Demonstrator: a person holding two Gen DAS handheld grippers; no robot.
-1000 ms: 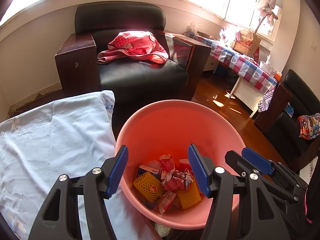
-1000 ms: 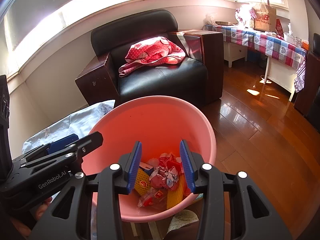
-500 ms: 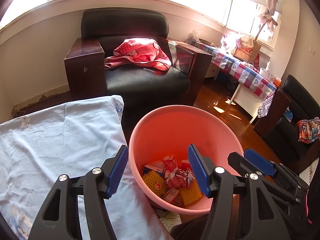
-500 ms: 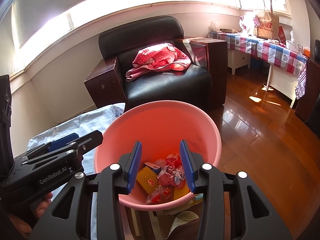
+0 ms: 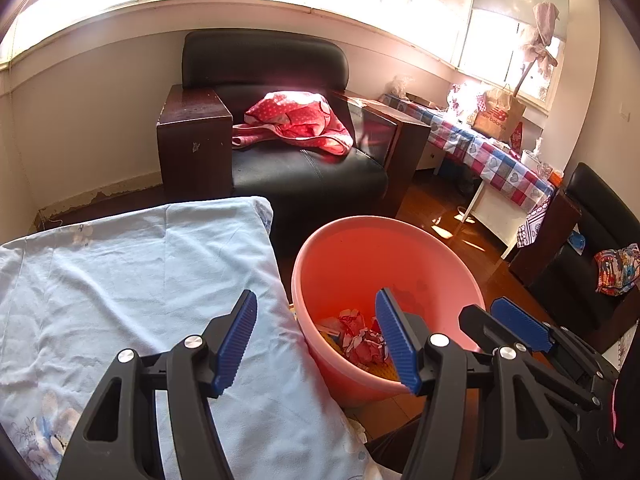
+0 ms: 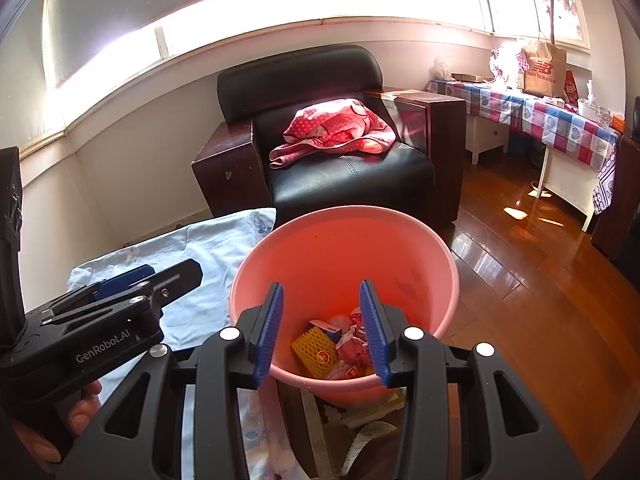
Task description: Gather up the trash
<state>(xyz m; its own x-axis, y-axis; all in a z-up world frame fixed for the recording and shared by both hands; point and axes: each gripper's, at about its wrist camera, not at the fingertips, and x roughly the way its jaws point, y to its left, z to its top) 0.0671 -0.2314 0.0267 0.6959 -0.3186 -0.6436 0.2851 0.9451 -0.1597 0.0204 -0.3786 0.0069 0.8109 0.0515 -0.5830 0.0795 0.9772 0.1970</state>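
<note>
A pink plastic bucket (image 5: 352, 248) (image 6: 344, 240) stands on the floor beside a table draped in a pale blue cloth (image 5: 132, 280) (image 6: 208, 256). Inside it lie crumpled red-and-white wrappers (image 5: 364, 344) (image 6: 352, 346) and a yellow foam net (image 6: 314, 346). My left gripper (image 5: 316, 338) hovers open over the cloth's edge and the bucket rim, nothing between its blue pads. My right gripper (image 6: 322, 330) hangs above the bucket's near rim, jaws apart and empty. Each gripper shows in the other's view: the left gripper (image 6: 120, 292), the right gripper (image 5: 520, 330).
A black leather armchair (image 5: 304, 172) (image 6: 348, 176) with a red dotted cloth (image 5: 296, 120) (image 6: 336, 128) stands behind the bucket. A table with a checked cloth (image 5: 488, 156) (image 6: 560, 120) runs along the right wall. A second dark chair (image 5: 592, 240) is at far right. Wooden floor (image 6: 540, 288) lies to the right.
Both grippers have drawn back and risen from the bucket, which now looks smaller and farther. The left view has shifted left, showing more of the blue cloth. Jaw gaps are unchanged.
</note>
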